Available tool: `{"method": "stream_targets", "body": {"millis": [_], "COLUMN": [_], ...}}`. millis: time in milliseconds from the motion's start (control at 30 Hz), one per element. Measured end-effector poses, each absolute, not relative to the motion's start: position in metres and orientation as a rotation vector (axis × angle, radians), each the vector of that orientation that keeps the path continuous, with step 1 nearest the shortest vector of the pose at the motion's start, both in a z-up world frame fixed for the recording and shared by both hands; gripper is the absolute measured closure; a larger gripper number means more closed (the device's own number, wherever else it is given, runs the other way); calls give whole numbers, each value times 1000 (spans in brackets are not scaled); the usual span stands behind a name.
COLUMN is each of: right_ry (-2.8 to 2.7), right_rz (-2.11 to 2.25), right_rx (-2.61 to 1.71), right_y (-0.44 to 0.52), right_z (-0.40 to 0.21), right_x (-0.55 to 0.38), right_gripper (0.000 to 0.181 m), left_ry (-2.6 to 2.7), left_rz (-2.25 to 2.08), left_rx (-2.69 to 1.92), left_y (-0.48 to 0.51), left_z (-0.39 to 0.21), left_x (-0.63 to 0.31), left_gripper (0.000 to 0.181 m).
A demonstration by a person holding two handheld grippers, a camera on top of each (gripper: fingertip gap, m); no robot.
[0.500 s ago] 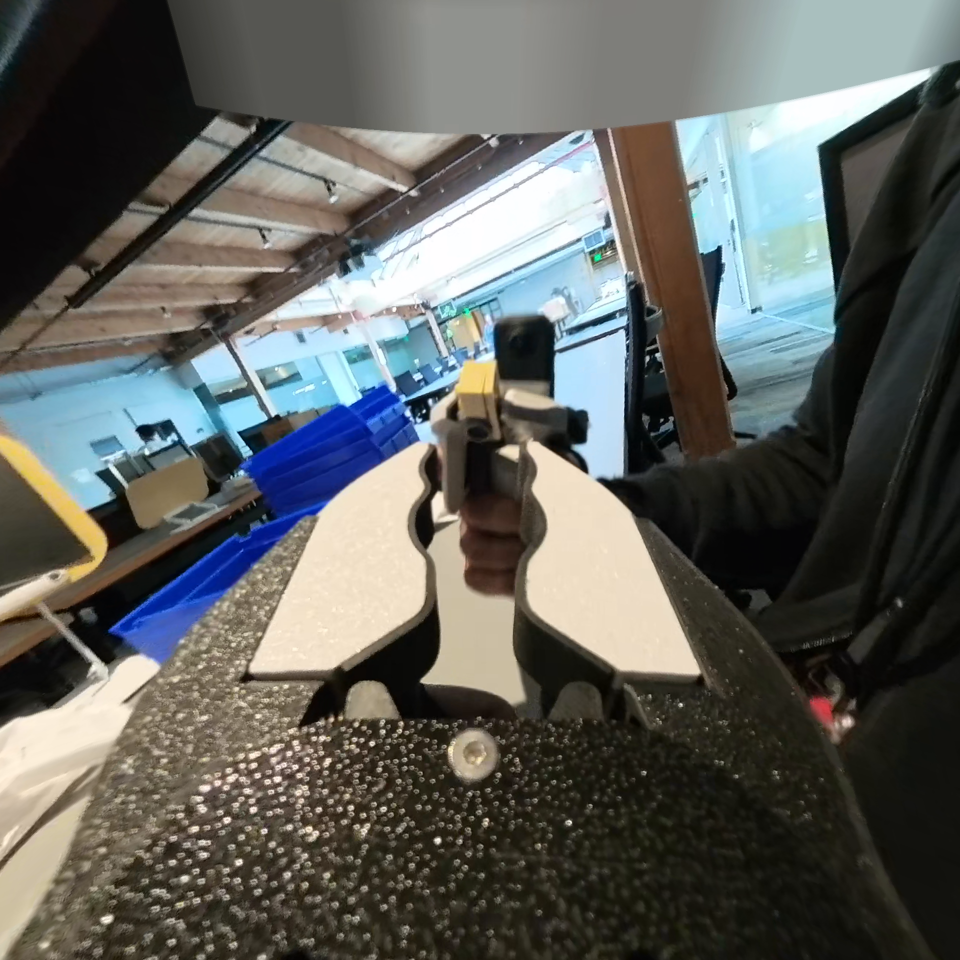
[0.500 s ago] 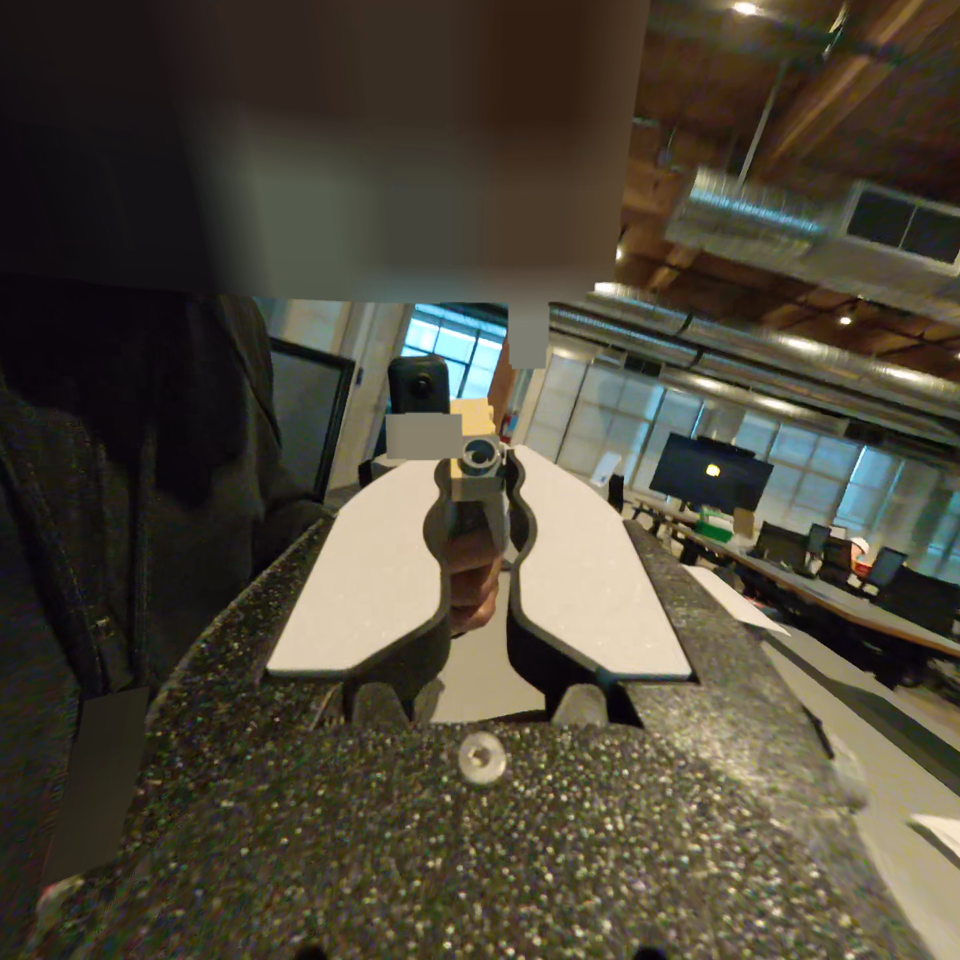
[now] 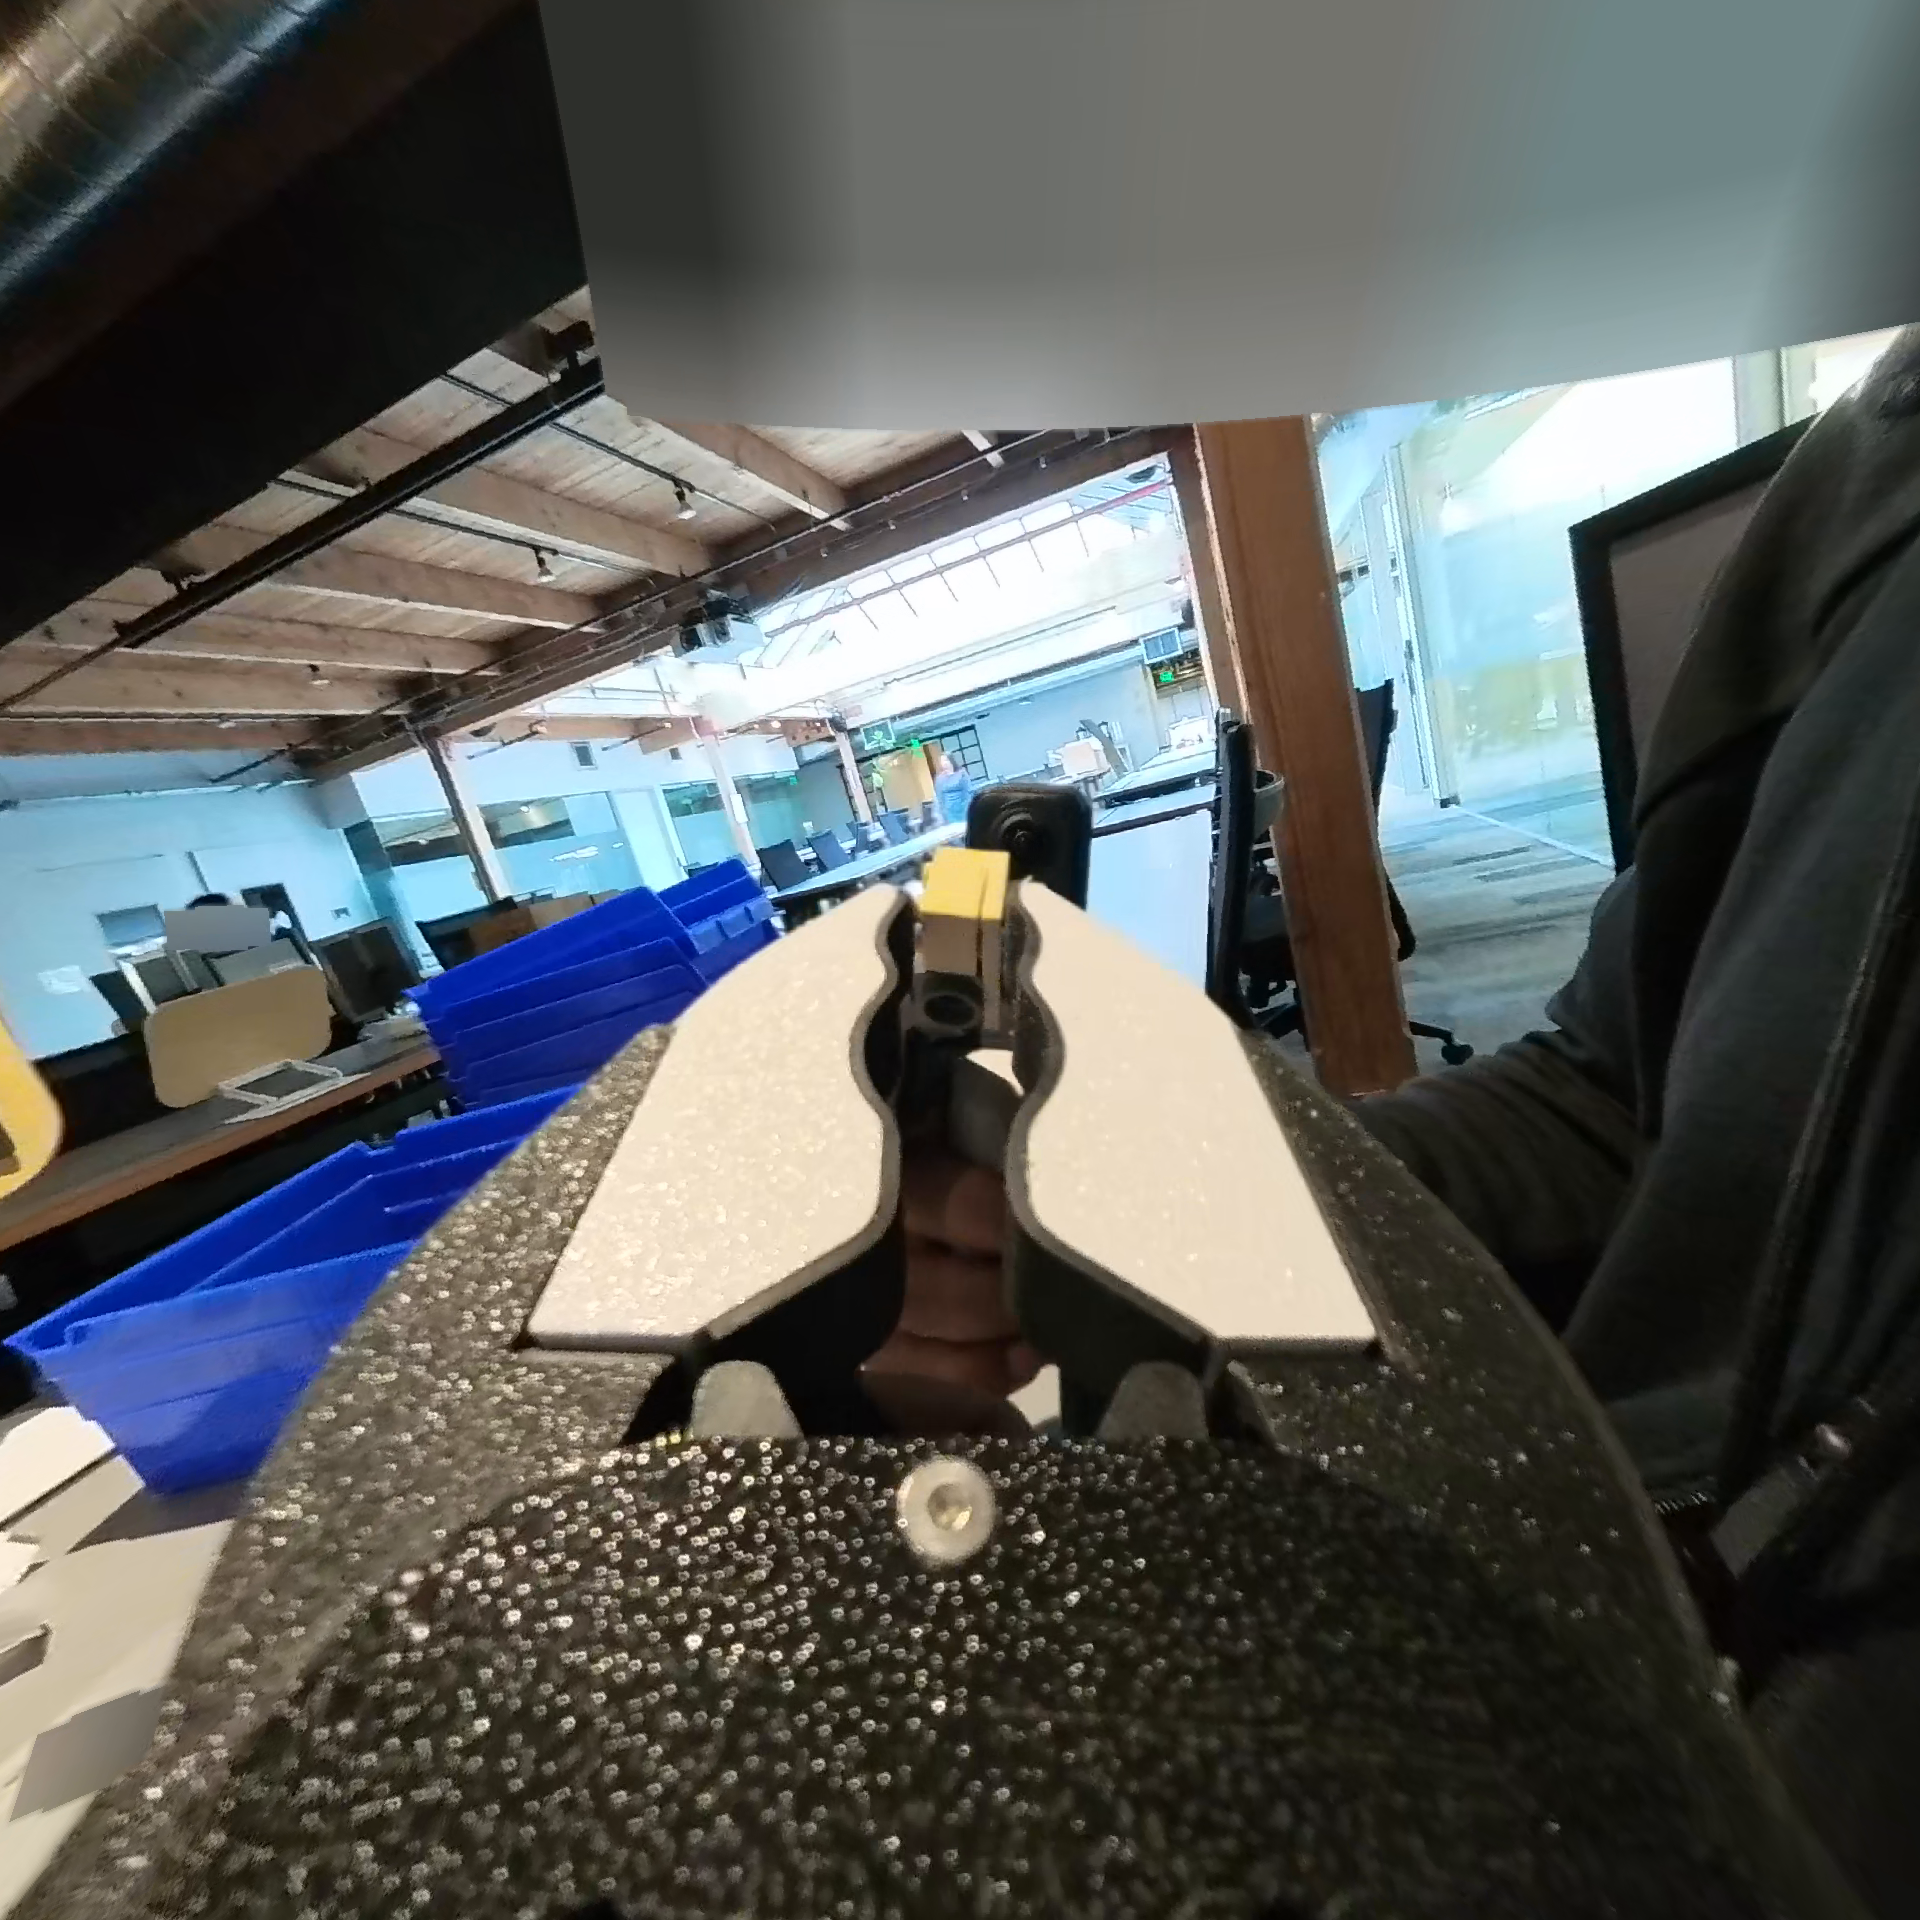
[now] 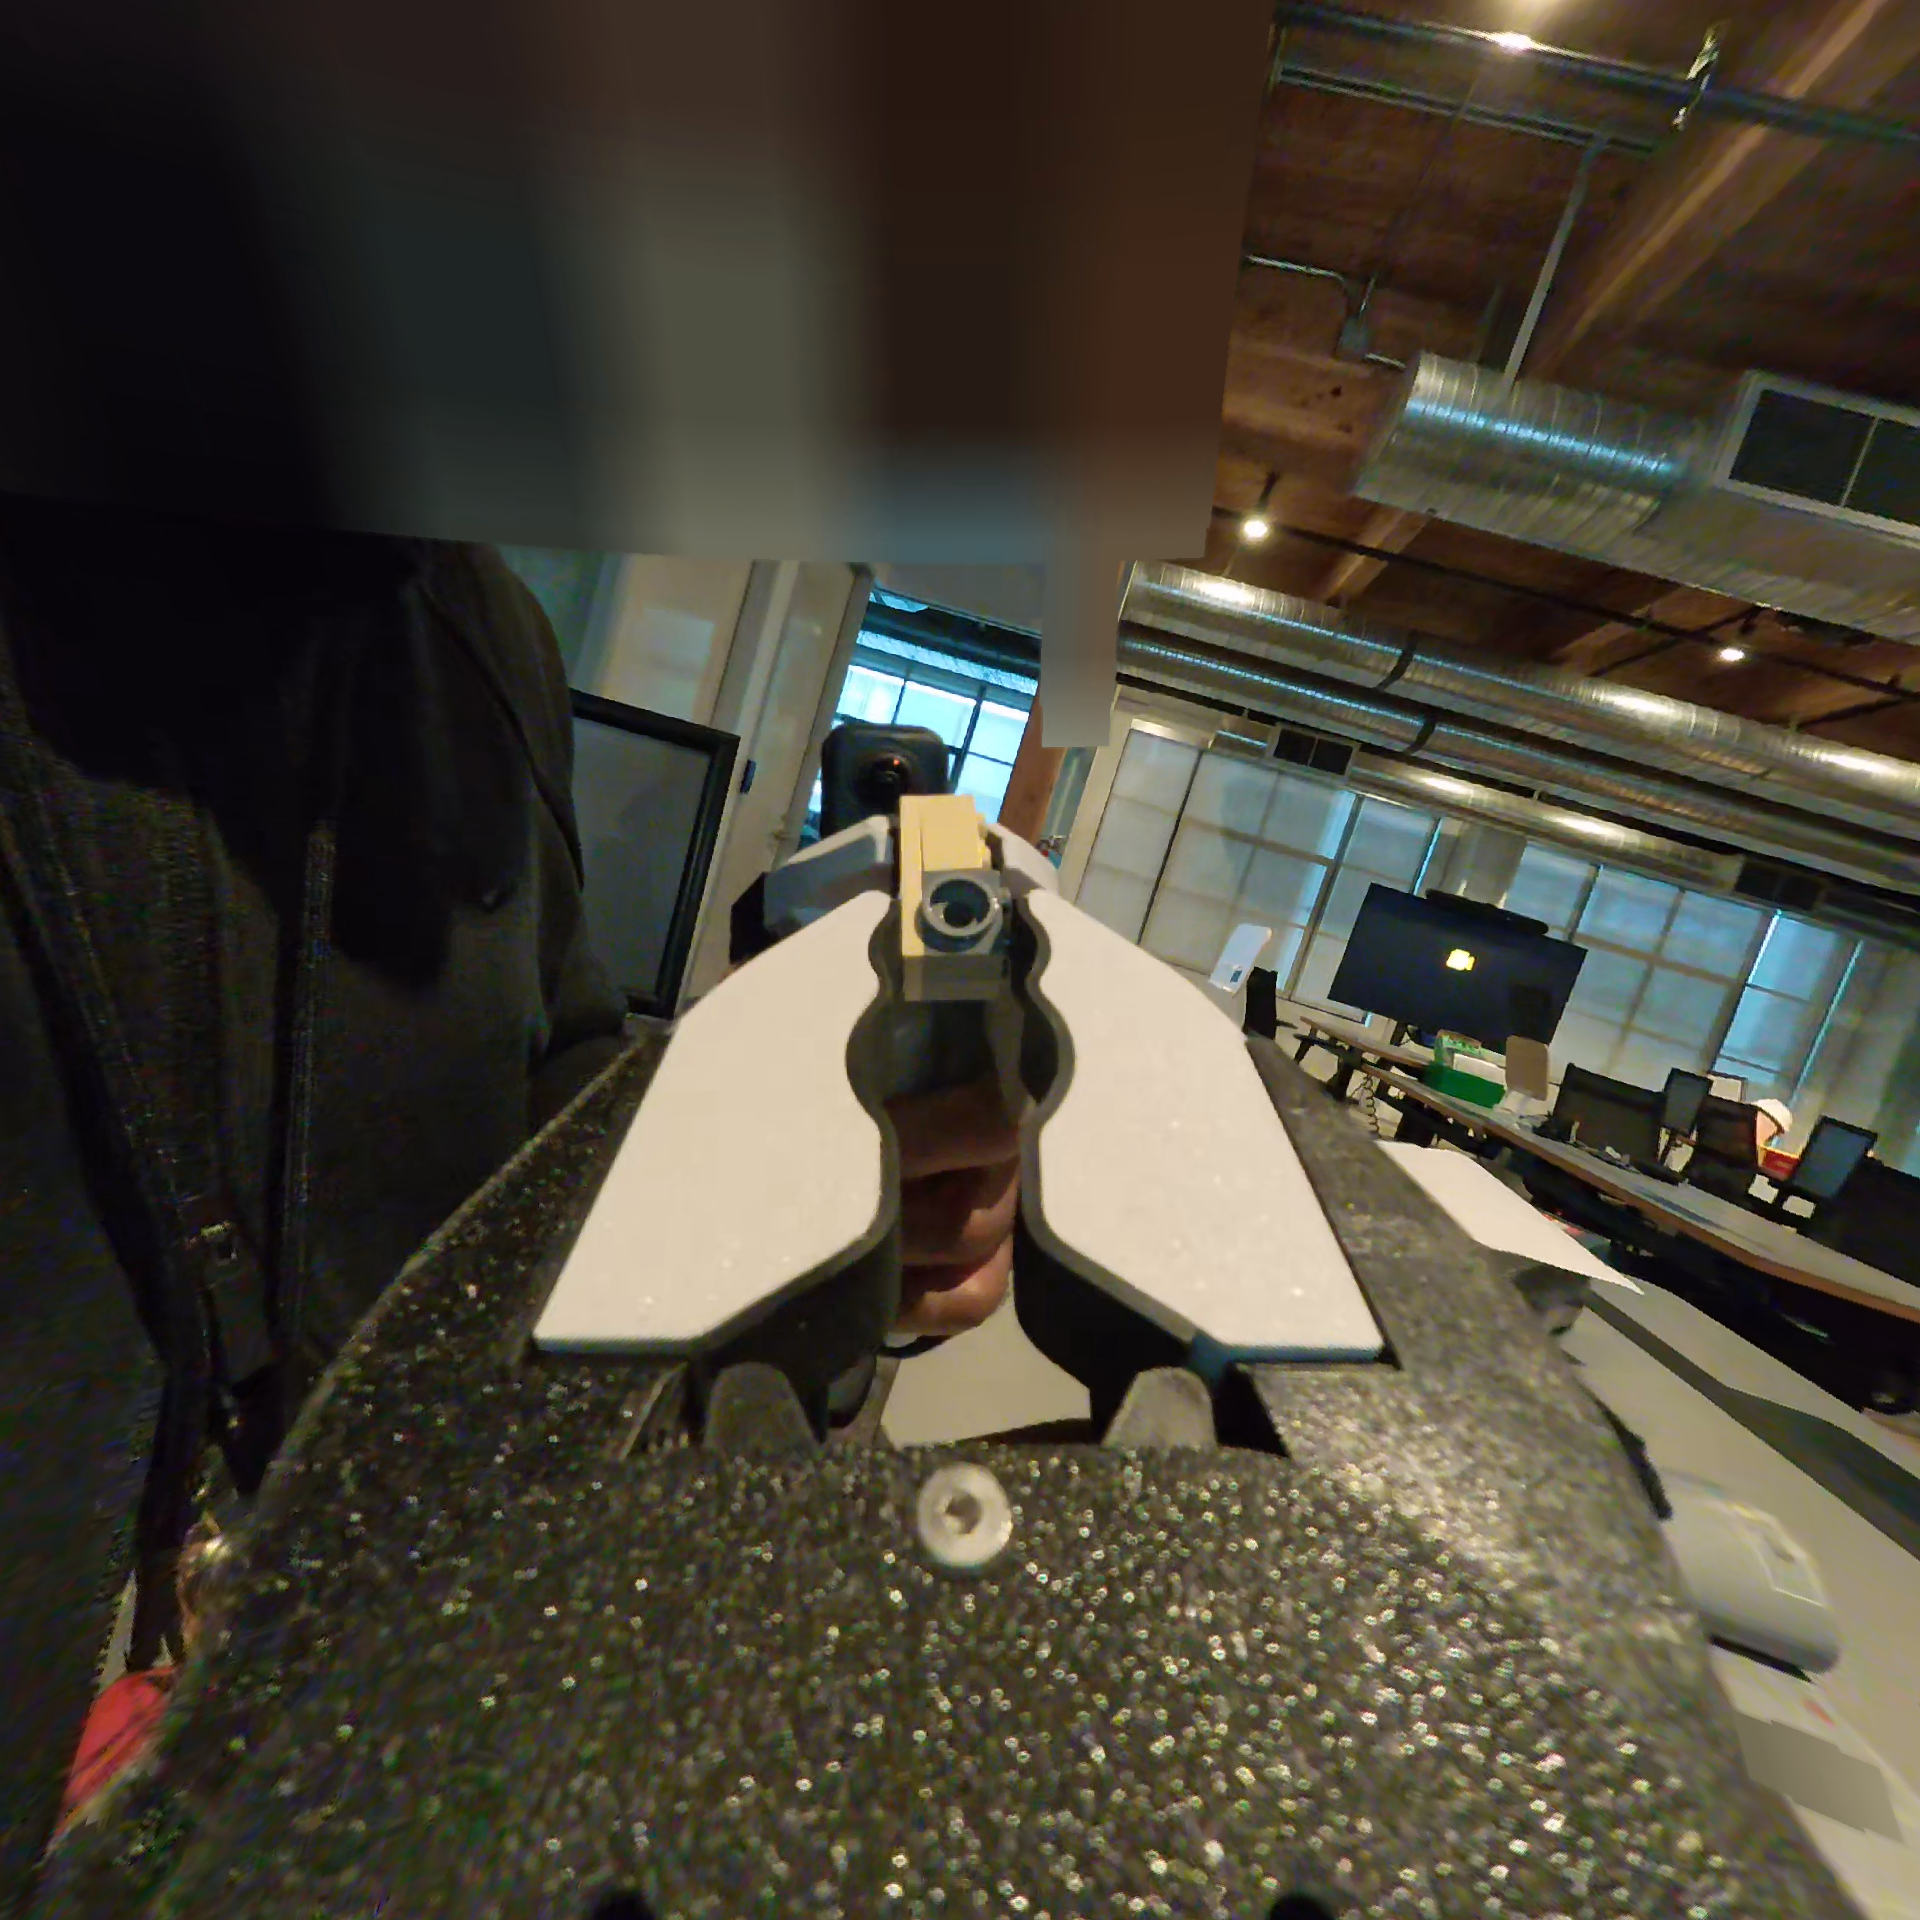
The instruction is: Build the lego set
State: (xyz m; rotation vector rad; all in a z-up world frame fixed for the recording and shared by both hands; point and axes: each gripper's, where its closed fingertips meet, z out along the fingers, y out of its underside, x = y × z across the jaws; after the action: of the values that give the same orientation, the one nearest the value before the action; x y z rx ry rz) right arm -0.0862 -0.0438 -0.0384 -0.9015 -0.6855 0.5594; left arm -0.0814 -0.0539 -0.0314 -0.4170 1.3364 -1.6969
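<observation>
Both grippers are held up in the air, tip to tip. My left gripper [image 3: 961,920] is shut on a small lego assembly: a yellow brick [image 3: 961,891] on a grey one, with a black round piece [image 3: 943,1010] below. The right gripper's camera [image 3: 1031,840] shows just behind it. In the right wrist view my right gripper [image 4: 951,914] is shut on the same assembly, at a grey piece with a round stud [image 4: 956,940] in front of the tan-yellow brick [image 4: 935,836]. The left gripper's camera [image 4: 883,769] shows beyond. A hand shows under each pair of jaws.
The person's dark jacket [image 3: 1714,1039] fills one side of each view. Blue bins [image 3: 260,1299] are stacked at the left. A wooden post [image 3: 1288,727] stands behind. A grey table with papers [image 4: 1766,1507] lies at lower right, with desks and a monitor [image 4: 1455,966] beyond. Both grippers' tips are close together, under 4 cm apart.
The two grippers have come closer together. The left jaws have narrowed and now grip the lego assembly, which before sat just beyond their tips in the right gripper.
</observation>
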Motion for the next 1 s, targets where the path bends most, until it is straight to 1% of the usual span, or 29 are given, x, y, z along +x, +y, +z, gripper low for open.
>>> {"method": "stream_targets", "body": {"millis": [433, 600, 733, 900, 1000], "right_ry": [-754, -744, -738, -770, -832], "right_rz": [485, 422, 299, 170, 87], "right_rx": [-988, -1023, -1106, -1215, -1320], "right_y": [-41, -39, -33, -34, -30], "right_z": [-46, -43, -42, -36, -43], "right_x": [-93, -91, -85, -82, -89], "right_gripper": [162, 161, 151, 153, 154], "left_ry": [1399, 1365, 1311, 1347, 1382], "left_rz": [-1824, -1774, -1769, -1666, -1591], "left_rx": [-427, -413, -406, -439, -426], "left_y": [-53, -50, -42, -31, -30], "left_z": [-38, -36, -34, -39, -43], "left_x": [-87, -86, -88, -86, -86], "left_gripper": [167, 167, 167, 167, 167]}}
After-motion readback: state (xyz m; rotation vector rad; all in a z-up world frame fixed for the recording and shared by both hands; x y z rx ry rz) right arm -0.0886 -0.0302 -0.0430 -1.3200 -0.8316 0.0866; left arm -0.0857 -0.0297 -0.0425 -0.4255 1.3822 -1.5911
